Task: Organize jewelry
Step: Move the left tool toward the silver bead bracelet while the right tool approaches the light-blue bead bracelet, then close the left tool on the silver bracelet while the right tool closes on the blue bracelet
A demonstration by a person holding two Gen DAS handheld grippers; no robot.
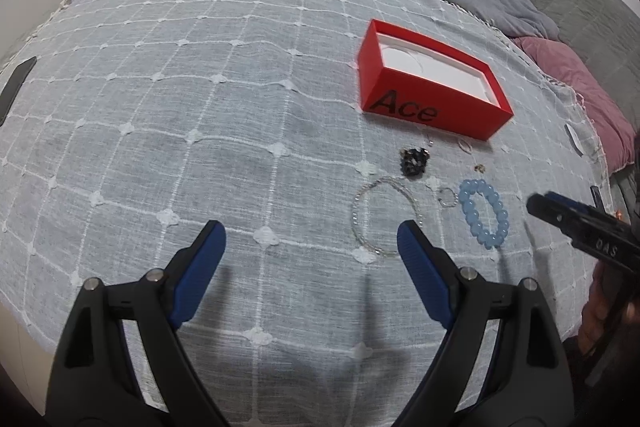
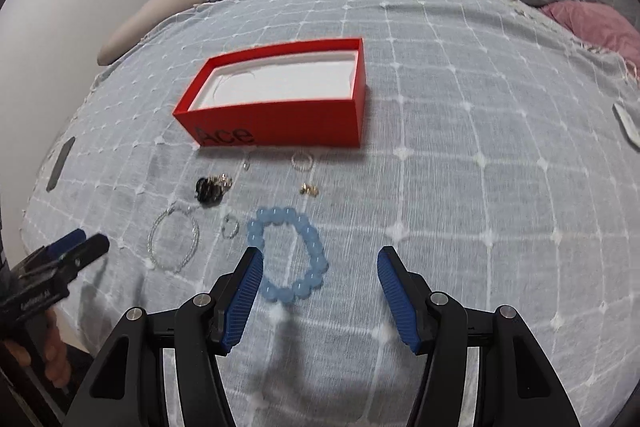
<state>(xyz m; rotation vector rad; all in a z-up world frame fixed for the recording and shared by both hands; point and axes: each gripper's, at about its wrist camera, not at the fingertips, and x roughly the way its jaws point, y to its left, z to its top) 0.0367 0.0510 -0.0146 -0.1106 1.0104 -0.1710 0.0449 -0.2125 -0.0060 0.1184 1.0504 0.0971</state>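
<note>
Matt woven cloth (image 2: 460,167) carries a smooth red cardboard box (image 2: 280,123) and glossy blue beads (image 2: 316,259).

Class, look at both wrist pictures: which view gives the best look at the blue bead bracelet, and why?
The right wrist view: the blue bead bracelet lies near the middle, large, its ring mostly visible beside one pad. In the left wrist view it sits small toward the right edge, though whole.

Box (image 2: 280,125), bracelets (image 2: 288,255) on bedspread (image 2: 460,187)
</note>
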